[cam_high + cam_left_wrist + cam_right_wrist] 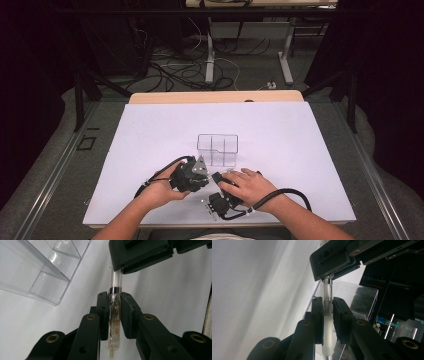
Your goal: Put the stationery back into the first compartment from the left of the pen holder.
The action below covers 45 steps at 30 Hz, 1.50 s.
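Both grippers clamp one clear pen, near the table's [150,130] front edge: left gripper [115,315] on the barrel [114,322], right gripper [328,315] on what seems the cap [327,340]. Off-axis pulling could snap it; the organiser box [217,148] stands near.

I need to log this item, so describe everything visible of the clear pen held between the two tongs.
The clear pen is a slim, see-through plastic tube with a metal band round its middle. One half shows a clip and inner parts with brownish marks; the other looks frosted white, ribbed near the joint. The left tongs are shut on one half, the right tongs on the other. It is held above the white table, near the clear divided box.
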{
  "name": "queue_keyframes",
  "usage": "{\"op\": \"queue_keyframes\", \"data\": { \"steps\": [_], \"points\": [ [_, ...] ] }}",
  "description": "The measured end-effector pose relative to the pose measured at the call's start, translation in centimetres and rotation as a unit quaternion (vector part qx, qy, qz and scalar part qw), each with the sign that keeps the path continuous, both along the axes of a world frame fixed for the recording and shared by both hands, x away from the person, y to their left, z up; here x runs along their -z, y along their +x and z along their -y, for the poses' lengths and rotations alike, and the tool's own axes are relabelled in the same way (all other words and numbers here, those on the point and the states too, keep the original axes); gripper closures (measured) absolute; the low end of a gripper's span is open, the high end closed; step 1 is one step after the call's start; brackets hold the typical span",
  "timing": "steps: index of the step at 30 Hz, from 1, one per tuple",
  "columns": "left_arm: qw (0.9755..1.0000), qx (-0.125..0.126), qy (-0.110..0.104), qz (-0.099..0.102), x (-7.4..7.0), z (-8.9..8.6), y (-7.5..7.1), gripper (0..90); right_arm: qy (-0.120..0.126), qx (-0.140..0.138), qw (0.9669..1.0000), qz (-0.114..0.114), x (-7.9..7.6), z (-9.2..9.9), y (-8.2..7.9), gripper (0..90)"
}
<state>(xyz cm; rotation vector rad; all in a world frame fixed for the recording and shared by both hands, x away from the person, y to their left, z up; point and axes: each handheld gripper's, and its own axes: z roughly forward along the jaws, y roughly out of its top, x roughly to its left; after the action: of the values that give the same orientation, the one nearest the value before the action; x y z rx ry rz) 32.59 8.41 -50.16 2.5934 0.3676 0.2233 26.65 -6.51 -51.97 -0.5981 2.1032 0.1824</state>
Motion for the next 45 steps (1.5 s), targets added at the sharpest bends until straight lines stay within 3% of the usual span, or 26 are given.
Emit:
{"op": "queue_keyframes", "data": {
  "steps": [10, 23, 27, 31, 34, 35, 36, 39, 45],
  "points": [
    [1.0, 0.008, -0.003, -0.001, -0.2, -0.2, 0.1, 79.5, 0.003, -0.003, 1.0, 0.0, -0.1, 0.0, 0.0, 80.0],
    [0.9996, -0.008, -0.024, -0.013, -0.4, -0.4, 0.3, 79.6, 0.01, -0.004, 0.9999, 0.01, -0.3, 0.1, 0.2, 79.2],
    [0.999, -0.02, -0.036, -0.019, -0.7, -0.8, 0.6, 79.6, 0.014, -0.006, 0.9997, 0.017, -0.4, 0.1, 0.4, 69.8],
    [0.9978, -0.035, -0.051, -0.023, -0.9, -1.2, 0.7, 79.6, 0.032, -0.002, 0.9993, 0.021, -0.6, 0.5, 0.5, 60.9],
    [0.9973, -0.049, -0.05, -0.023, -1.1, -1.4, 0.9, 79.6, 0.053, 0.005, 0.9984, 0.021, -0.6, 1.0, 0.6, 56.8],
    [0.9966, -0.052, -0.058, -0.026, -1.1, -1.5, 0.9, 79.6, 0.055, 0.009, 0.9982, 0.022, -0.7, 1.2, 0.6, 56.6],
    [0.9967, -0.056, -0.053, -0.023, -1.2, -1.6, 0.9, 79.6, 0.058, 0.007, 0.998, 0.022, -0.7, 1.4, 0.6, 56.3],
    [0.9956, -0.061, -0.066, -0.027, -1.6, -1.9, 1.0, 79.6, 0.074, 0.009, 0.9972, 0.003, -0.9, 2.0, 0.6, 55.3],
    [0.9934, -0.069, -0.088, -0.025, -2.1, -2.1, 1.1, 79.5, 0.105, 0.027, 0.994, 0.009, -0.8, 3.2, 0.7, 53.7]
  ]
}}
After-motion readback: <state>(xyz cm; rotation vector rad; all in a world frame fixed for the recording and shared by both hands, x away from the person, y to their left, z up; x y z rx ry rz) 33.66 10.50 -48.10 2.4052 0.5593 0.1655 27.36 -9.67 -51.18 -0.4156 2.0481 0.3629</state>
